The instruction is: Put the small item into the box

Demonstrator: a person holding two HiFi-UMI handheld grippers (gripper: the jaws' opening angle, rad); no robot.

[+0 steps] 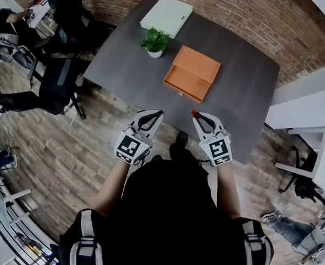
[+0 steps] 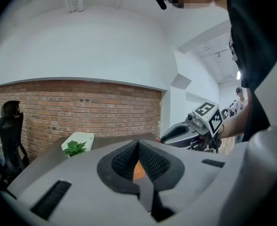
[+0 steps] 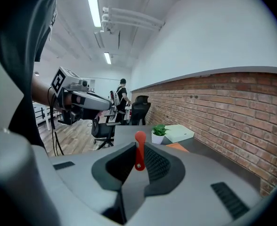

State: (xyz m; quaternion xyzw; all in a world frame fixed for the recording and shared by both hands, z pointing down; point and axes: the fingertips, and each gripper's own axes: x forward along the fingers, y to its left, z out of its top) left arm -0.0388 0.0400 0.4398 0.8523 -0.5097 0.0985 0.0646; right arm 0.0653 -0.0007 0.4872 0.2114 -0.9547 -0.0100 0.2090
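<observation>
An open orange box (image 1: 191, 73) lies in the middle of the dark grey table (image 1: 245, 93), its lid folded back. My right gripper (image 1: 194, 114) is shut on a small red item (image 3: 139, 150) that sticks up between its jaws; the red item's tip (image 1: 194, 113) shows at the table's near edge. My left gripper (image 1: 159, 114) is shut with nothing in it, level with the right one. In the left gripper view a sliver of the orange box (image 2: 138, 169) shows between the closed pads, and the right gripper (image 2: 176, 134) hangs at the right.
A small potted plant (image 1: 154, 41) and a flat white box (image 1: 167, 16) stand behind the orange box. Black office chairs (image 1: 60, 84) stand left of the table on the wood floor. A brick wall (image 1: 251, 15) runs behind the table. White desks (image 1: 312, 148) are at the right.
</observation>
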